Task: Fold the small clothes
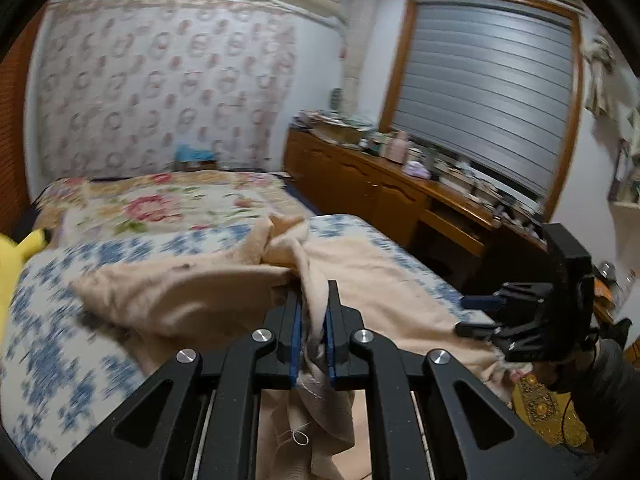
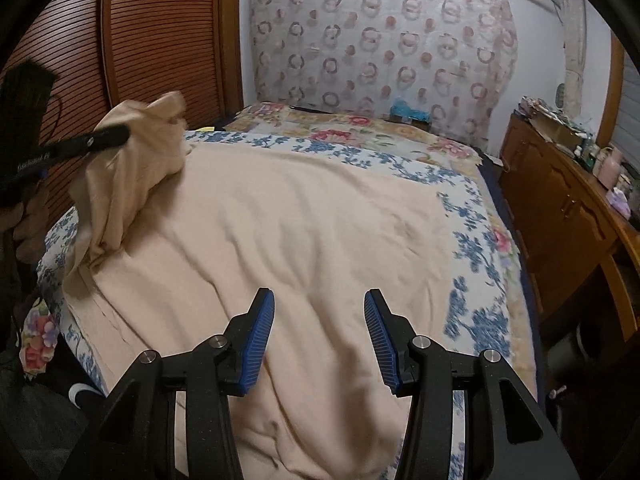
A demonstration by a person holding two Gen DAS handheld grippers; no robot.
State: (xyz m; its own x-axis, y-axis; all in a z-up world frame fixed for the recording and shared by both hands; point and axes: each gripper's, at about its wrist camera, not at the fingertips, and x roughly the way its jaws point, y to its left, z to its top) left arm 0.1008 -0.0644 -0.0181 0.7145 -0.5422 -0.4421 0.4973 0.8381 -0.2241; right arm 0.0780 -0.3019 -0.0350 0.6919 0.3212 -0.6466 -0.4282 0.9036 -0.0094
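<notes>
Two grippers are in play, and only one has a hold: your left gripper (image 1: pixel 314 308) has its blue-padded fingers closed tight on a bunched edge of the soft peach-coloured cloth garment (image 2: pixel 304 216), with fabric squeezed between the pads and a loose hem hanging below them. That pinched corner is raised off the bed, while the rest of the garment lies spread, somewhat wrinkled, across the blue-and-white floral bedspread (image 2: pixel 476 292). Your right gripper (image 2: pixel 319 340) hovers above the near part of the cloth with its fingers about half open and nothing between them. You look to be at the start of a fold, lifting one corner to carry it over the body of the garment. Next, the move calls for drawing that corner across to meet the opposite edge, and for your right fingers to pin or take the near edge so the cloth does not drag.
</notes>
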